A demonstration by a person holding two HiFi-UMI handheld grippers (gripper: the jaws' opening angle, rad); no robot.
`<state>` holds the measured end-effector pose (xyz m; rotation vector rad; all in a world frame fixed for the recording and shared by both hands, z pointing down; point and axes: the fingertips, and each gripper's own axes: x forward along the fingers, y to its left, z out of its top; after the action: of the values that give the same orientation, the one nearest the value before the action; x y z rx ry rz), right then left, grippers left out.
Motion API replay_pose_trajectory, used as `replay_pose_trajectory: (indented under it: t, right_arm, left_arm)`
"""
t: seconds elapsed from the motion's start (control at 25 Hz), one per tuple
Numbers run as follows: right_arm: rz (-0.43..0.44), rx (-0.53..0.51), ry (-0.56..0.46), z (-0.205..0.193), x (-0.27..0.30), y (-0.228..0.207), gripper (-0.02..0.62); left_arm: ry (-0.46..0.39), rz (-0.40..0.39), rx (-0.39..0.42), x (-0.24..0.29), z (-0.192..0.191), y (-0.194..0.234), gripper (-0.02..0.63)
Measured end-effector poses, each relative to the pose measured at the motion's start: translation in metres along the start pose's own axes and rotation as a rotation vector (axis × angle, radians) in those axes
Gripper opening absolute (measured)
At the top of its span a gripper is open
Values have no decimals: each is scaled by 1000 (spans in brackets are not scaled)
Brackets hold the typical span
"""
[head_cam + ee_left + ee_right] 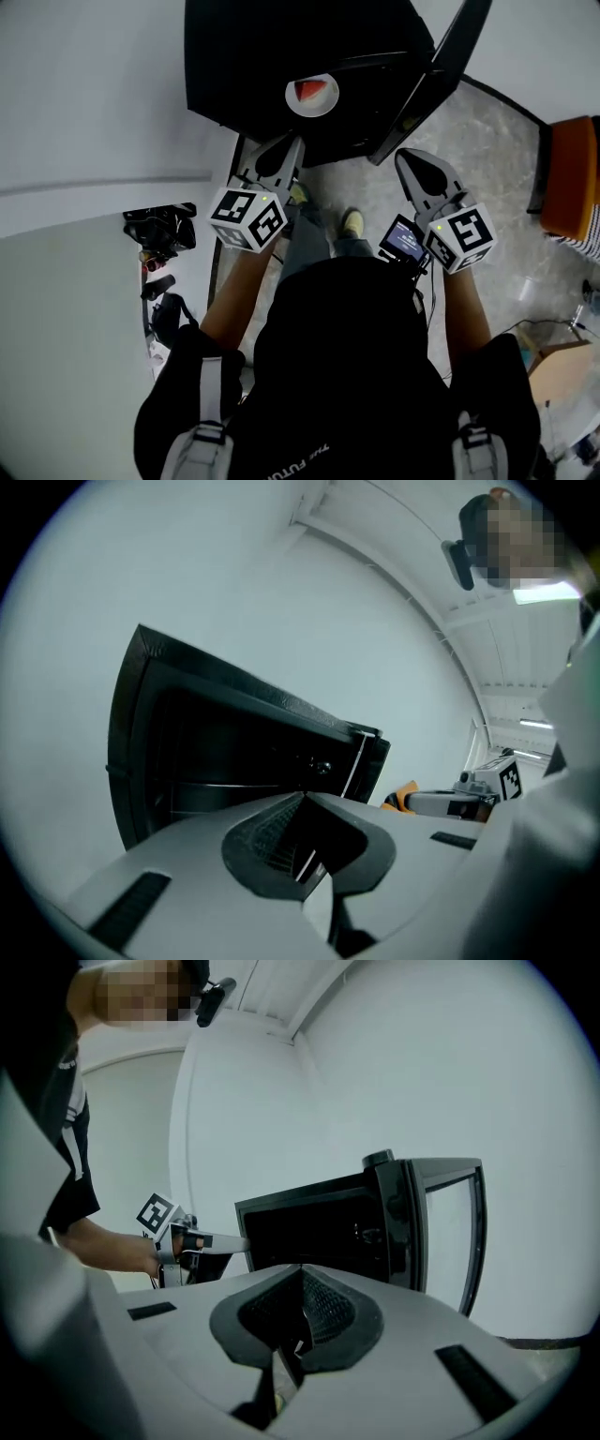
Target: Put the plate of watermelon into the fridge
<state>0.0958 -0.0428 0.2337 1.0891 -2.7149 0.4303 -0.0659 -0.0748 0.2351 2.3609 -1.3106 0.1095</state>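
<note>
Facing fridge point(244, 56): left tool point(294, 146), right tool point(409, 161).

Looking along the right gripper point(300, 1269), fingers point(403, 1335) closed and empty, toward a black fridge point(309, 1227), door point(445, 1227) open at right.

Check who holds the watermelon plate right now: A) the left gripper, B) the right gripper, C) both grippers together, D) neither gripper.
D: in the head view the plate of watermelon sits at the black fridge, apart from both grippers; the left gripper and right gripper each have jaws together with nothing between them.
</note>
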Motion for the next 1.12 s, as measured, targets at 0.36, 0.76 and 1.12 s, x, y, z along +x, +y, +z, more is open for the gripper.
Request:
replay_pose_trajectory:
  t: [0.36,0.76,1.12]
  right_arm:
    - [18,-31,-61,27,-18,17,11]
    - [-6,-19,-91,41,-14,25,11]
    - [-34,-13,-91,35,-18,51,11]
  left_arm:
    - [-105,33,98,-50,29,-20,12]
    - [-103,17,88,-59,33,-16,14]
    - [-91,-38,117,-74,34,-28,14]
